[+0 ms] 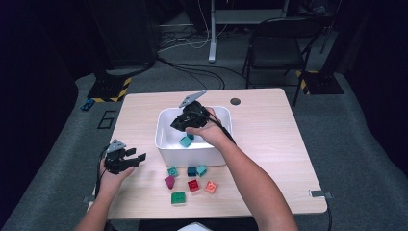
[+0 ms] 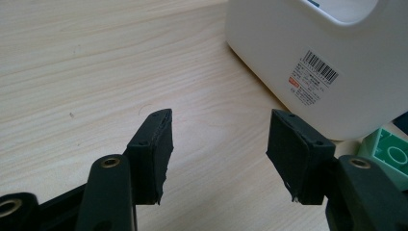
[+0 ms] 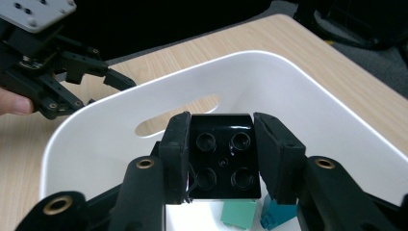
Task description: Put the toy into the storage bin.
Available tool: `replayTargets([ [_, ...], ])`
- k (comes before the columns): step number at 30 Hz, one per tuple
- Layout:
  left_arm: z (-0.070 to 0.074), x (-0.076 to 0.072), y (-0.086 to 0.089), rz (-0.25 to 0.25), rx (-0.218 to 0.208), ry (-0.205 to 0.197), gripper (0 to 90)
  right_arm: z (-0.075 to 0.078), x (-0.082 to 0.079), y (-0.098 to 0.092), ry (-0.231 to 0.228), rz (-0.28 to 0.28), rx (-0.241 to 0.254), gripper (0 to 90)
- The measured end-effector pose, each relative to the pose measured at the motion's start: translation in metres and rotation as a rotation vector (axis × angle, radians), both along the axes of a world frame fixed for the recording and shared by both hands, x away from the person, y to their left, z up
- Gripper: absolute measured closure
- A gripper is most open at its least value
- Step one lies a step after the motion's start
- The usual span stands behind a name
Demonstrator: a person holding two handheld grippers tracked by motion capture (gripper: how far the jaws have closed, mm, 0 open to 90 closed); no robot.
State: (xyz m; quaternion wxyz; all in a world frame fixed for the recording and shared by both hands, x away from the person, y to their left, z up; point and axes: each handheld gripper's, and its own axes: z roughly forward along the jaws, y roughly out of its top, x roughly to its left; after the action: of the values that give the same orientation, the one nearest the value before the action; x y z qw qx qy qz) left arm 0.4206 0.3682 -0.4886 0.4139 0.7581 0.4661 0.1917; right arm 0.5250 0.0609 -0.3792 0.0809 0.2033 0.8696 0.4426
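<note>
My right gripper (image 3: 221, 144) is shut on a black four-stud brick (image 3: 222, 161), held above the inside of the white bin (image 3: 269, 60). In the high view this gripper (image 1: 179, 123) hangs over the bin's (image 1: 163, 144) middle. Two teal bricks (image 3: 238, 212) lie on the bin floor below it, also visible from above as teal bricks (image 1: 185, 141). My left gripper (image 2: 219, 139) rests open just over the bare tabletop, left of the bin wall (image 2: 288, 48), with nothing between its jaws. From above, the left gripper (image 1: 136, 155) sits near the table's left front.
Several loose bricks lie in front of the bin: teal (image 1: 172, 171), dark blue (image 1: 192, 171), magenta (image 1: 170, 182), red (image 1: 193, 185), orange (image 1: 210, 186) and green (image 1: 178, 198). A light green brick (image 2: 389, 151) sits by the left gripper's right jaw. A folding chair (image 1: 276, 48) stands beyond the table.
</note>
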Motion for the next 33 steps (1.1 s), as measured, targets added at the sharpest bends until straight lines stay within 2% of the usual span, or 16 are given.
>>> replayTargets([
  [3,0.0,0.0,0.0,-0.001,-0.002,0.002,41.6,-0.008,0.008,0.003,0.025,-0.02,-0.025,58.4],
  [5,0.0,0.0,0.0,-0.003,-0.001,0.004,41.6,-0.01,0.01,0.004,0.025,-0.023,-0.037,58.3],
  [9,0.0,0.0,-0.001,0.003,-0.004,-0.008,41.6,-0.016,0.014,0.006,0.053,-0.033,-0.062,58.1],
  [11,0.0,0.0,0.0,-0.001,-0.003,0.003,41.6,-0.018,0.014,0.008,0.066,-0.035,-0.072,57.3],
  [16,0.0,0.0,-0.001,-0.002,0.0,-0.001,41.6,-0.018,0.013,0.008,0.06,-0.041,-0.08,51.8],
  [20,0.0,0.0,0.0,-0.003,0.002,0.006,41.6,-0.012,0.01,0.004,0.046,-0.048,-0.064,51.4],
  [21,0.0,0.0,0.0,-0.003,0.002,0.006,41.6,-0.009,0.009,0.003,0.04,-0.048,-0.055,51.3],
  [22,0.0,0.0,0.0,-0.002,0.003,0.008,41.6,-0.001,0.006,-0.002,0.026,-0.048,-0.026,51.3],
  [23,0.0,0.0,0.0,-0.002,0.003,0.008,41.6,-0.001,0.006,-0.002,0.026,-0.048,-0.026,51.3],
  [26,0.0,0.0,0.0,0.001,0.003,0.004,41.6,0.011,0.0,-0.01,0.0,-0.046,0.004,51.2],
  [31,0.0,0.0,0.0,0.001,0.007,0.005,41.6,0.031,-0.014,-0.023,-0.029,-0.045,0.024,51.1],
  [33,0.0,0.0,0.0,0.001,0.01,0.006,41.6,0.033,-0.017,-0.024,-0.031,-0.045,0.029,51.1],
])
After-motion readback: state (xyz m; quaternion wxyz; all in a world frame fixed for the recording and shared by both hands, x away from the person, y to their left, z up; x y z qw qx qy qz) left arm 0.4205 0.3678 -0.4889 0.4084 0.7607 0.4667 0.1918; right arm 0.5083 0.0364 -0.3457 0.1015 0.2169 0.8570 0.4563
